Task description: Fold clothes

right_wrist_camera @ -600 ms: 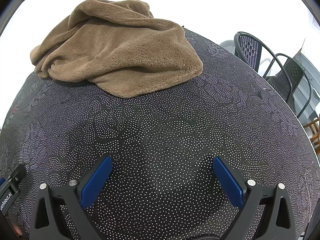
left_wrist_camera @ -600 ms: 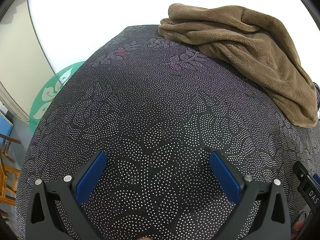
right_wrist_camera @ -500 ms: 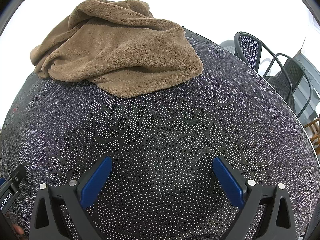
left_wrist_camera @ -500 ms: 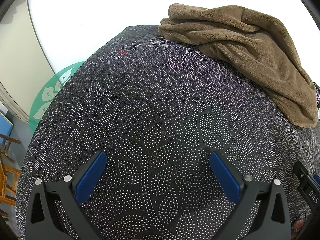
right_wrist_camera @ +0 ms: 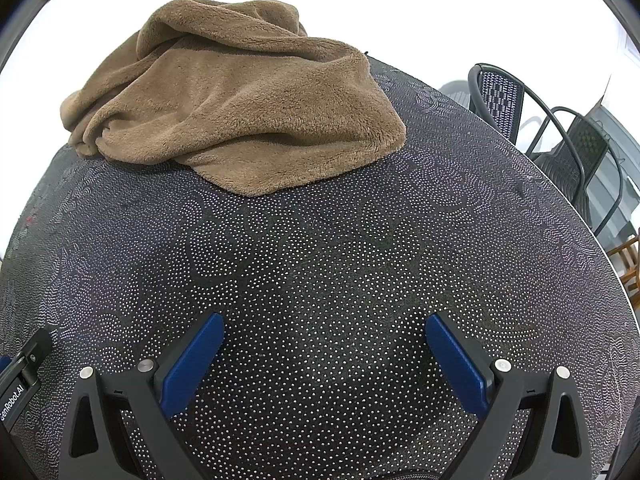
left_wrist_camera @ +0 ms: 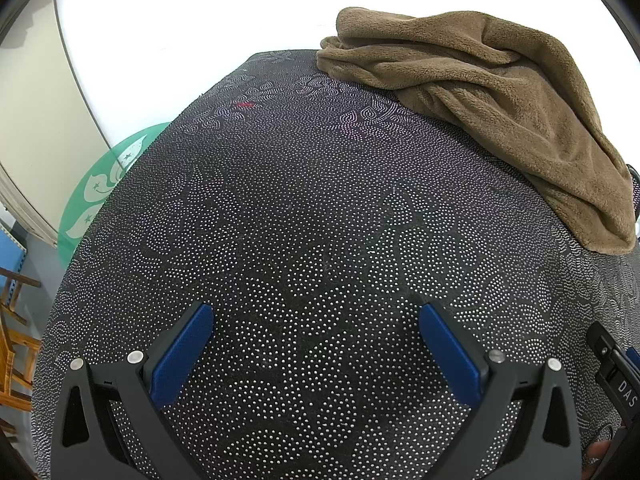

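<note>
Lower right of the left wrist view: white letters "DAS" on a black device (left_wrist_camera: 618, 372), cut off by the frame edge. Lower left of the right wrist view: "enRobot.AI" on a black device (right_wrist_camera: 18, 380), its start cut off.

A crumpled fleece garment (right_wrist_camera: 240, 116) lies on the far part of a patterned tablecloth (right_wrist_camera: 340, 264), well ahead of both grippers; it sits ahead-right of the left gripper (left_wrist_camera: 312, 320) and ahead-left of the right gripper (right_wrist_camera: 324, 330), which stand side by side over the near cloth. Mesh-backed chairs (right_wrist_camera: 560, 136) stand beyond the table's right edge, a round floor decal (left_wrist_camera: 104, 188) off its left
</note>
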Tool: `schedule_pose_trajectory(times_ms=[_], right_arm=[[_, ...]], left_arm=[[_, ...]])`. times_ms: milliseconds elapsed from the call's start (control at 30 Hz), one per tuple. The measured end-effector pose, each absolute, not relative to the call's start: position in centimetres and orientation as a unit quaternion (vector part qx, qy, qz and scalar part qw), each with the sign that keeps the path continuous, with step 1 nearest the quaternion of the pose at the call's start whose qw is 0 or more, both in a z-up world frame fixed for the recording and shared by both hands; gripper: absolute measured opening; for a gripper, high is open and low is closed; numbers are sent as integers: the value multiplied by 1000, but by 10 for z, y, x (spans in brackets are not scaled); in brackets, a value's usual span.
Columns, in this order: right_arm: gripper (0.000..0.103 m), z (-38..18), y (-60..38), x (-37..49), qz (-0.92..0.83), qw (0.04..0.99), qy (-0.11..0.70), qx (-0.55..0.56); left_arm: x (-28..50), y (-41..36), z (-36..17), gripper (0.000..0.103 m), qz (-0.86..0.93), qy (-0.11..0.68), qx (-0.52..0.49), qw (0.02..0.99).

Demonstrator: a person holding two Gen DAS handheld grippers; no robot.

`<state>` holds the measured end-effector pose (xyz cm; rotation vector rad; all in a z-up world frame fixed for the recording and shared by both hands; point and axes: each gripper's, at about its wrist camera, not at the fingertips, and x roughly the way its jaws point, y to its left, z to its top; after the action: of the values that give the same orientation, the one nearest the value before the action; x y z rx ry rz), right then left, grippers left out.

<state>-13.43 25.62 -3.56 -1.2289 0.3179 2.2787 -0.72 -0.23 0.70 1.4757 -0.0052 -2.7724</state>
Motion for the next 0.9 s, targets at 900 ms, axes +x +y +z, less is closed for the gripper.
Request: schedule_pose_trajectory(times_ms=[900], right_arm=[[103,-34,302,-139,869,152,69,-467]], left_arm=[[-6,-1,7,103,-883,-1,470,1]])
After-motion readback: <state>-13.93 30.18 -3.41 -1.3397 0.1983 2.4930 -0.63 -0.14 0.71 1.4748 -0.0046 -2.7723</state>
